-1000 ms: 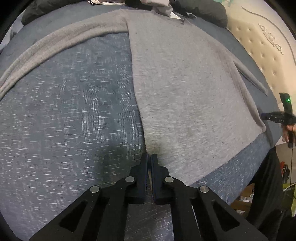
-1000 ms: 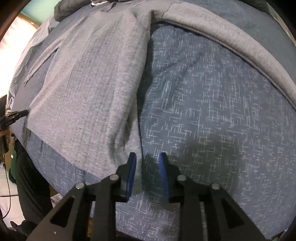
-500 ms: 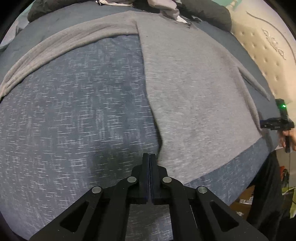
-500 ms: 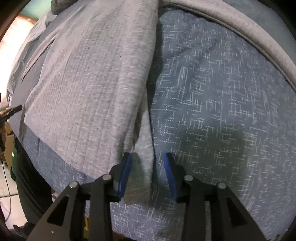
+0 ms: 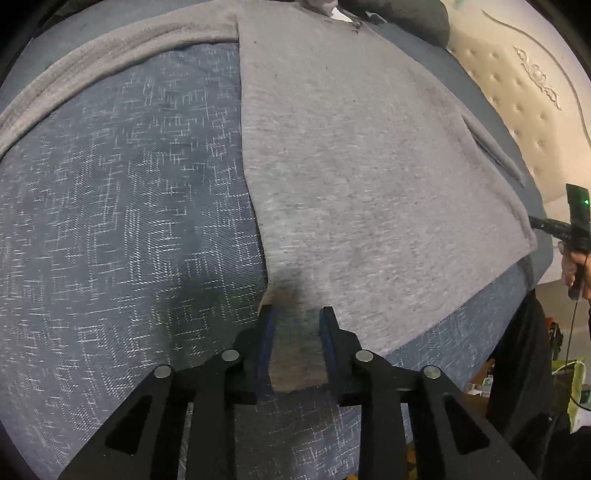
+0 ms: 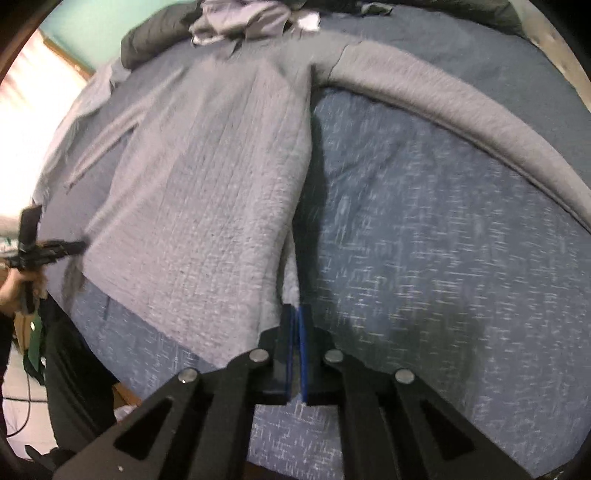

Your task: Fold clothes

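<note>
A grey sweater (image 5: pixel 369 166) lies spread flat on the bed, one long sleeve (image 5: pixel 110 62) stretched out to the side. In the left wrist view my left gripper (image 5: pixel 297 314) points down over the sweater's near hem corner. Its jaws are opening, and the cloth lies between the fingers without being pinched. In the right wrist view my right gripper (image 6: pixel 295 312) is shut on the other hem corner of the sweater (image 6: pixel 207 192), and that edge rises slightly off the cover. The other sleeve (image 6: pixel 461 107) arcs across the upper right.
The bed has a blue patterned cover (image 5: pixel 110 221). A cream padded headboard (image 5: pixel 517 92) stands at the right. Loose clothes (image 6: pixel 243 18) and a dark bundle (image 5: pixel 406 14) lie at the far end. A person's hand (image 5: pixel 576 262) and dark trousers (image 5: pixel 524 369) are at the bed's edge.
My left gripper, shut beside the hem before, now stands apart over the hem corner. My right gripper, open around the other corner, has shut on it and lifted a little.
</note>
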`<act>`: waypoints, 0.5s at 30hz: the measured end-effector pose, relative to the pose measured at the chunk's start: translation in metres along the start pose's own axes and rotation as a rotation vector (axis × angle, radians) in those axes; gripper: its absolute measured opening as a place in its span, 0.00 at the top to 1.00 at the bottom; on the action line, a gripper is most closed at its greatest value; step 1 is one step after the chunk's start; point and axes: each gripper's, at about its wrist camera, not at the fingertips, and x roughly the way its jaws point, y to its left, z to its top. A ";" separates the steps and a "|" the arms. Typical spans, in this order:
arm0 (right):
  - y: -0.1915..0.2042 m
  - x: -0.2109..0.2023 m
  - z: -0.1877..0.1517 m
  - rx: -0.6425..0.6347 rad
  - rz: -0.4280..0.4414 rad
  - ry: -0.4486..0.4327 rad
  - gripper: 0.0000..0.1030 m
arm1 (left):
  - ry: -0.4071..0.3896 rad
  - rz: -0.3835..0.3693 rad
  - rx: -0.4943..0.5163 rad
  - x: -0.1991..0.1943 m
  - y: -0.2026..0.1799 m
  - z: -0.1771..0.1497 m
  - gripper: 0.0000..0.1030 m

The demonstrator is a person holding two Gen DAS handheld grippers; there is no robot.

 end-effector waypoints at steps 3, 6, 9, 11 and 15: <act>0.002 0.001 -0.004 0.033 -0.009 0.026 0.98 | 0.009 -0.004 0.002 0.006 -0.002 0.002 0.73; 0.004 0.007 -0.011 0.042 0.001 0.047 0.98 | 0.018 -0.014 0.001 0.011 -0.003 0.001 0.76; 0.008 0.017 -0.012 0.040 -0.002 0.068 0.98 | 0.018 -0.003 0.012 0.013 -0.005 0.002 0.98; 0.005 0.020 -0.010 0.050 0.001 0.070 0.98 | 0.009 -0.004 0.017 0.010 -0.006 0.002 1.00; -0.007 0.025 -0.008 0.092 0.022 0.085 0.98 | -0.018 -0.001 0.028 -0.003 -0.007 0.000 1.00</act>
